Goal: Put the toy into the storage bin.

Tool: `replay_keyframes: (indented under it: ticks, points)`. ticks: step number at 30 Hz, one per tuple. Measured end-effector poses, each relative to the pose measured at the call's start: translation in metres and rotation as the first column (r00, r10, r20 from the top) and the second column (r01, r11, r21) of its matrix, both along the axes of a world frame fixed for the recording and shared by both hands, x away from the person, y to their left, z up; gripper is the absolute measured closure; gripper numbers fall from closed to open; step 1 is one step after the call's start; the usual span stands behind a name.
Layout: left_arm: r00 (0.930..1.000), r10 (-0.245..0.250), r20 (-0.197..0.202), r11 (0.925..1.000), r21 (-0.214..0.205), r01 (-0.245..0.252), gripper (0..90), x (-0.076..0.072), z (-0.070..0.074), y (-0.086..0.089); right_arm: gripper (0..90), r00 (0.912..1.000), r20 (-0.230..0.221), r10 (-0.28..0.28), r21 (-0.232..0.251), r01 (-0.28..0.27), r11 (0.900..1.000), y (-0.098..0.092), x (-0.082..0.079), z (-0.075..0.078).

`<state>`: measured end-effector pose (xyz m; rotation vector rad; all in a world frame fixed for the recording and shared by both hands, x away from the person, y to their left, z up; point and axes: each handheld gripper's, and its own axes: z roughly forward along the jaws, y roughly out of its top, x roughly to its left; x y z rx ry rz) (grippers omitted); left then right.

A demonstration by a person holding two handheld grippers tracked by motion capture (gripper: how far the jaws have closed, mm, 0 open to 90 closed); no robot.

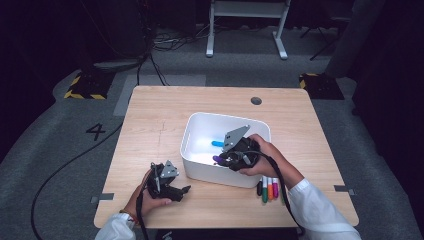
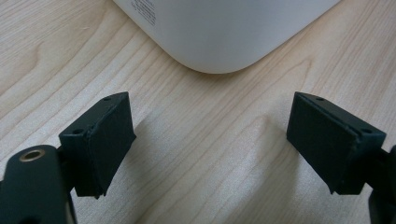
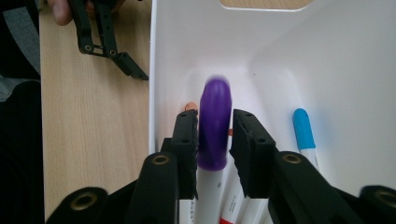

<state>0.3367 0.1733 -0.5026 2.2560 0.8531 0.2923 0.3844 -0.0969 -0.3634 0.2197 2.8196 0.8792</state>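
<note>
A purple-capped marker [image 3: 215, 121] stands between the jaws of my right gripper [image 3: 215, 135], inside the white bin [image 3: 327, 60]. Its cap tip is blurred. The pads flank the cap closely with no firm squeeze showing. In the high view the right gripper [image 1: 220, 160] hangs over the bin's near wall [image 1: 220, 175]. A blue-capped marker [image 3: 302, 128] lies on the bin floor, along with a red one [image 3: 229, 205] and an orange cap [image 3: 190, 106]. My left gripper [image 1: 185, 190] rests open and empty on the table, and the left gripper view [image 2: 210, 144] shows its jaws facing the bin's corner [image 2: 224, 32].
Several markers [image 1: 268, 189] lie side by side on the wooden table [image 1: 150, 125] just right of the bin's near corner. A round cable hole [image 1: 256, 100] sits near the far edge. The floor beyond holds cables and a white stand.
</note>
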Motion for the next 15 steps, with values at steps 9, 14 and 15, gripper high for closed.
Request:
replay_keyframes:
  ticks: [9,14,15]
  points:
    - [1.0000,0.000,0.000,1.0000,0.001,0.000,14.9,0.000,0.000,0.000,51.8,0.9937,0.049,-0.100,0.093,0.095,0.9910,-0.020,0.002,0.009]
    - [1.0000,0.000,0.000,1.0000,0.001,0.000,14.9,0.000,0.000,0.000,38.4,0.9725,0.091,-0.214,0.190,0.194,0.9623,-0.047,-0.002,0.021]
    - [1.0000,0.000,0.000,1.0000,0.000,0.000,15.0,0.000,0.000,0.000,36.8,0.9677,0.098,-0.232,0.204,0.209,0.9564,-0.054,-0.003,0.024]
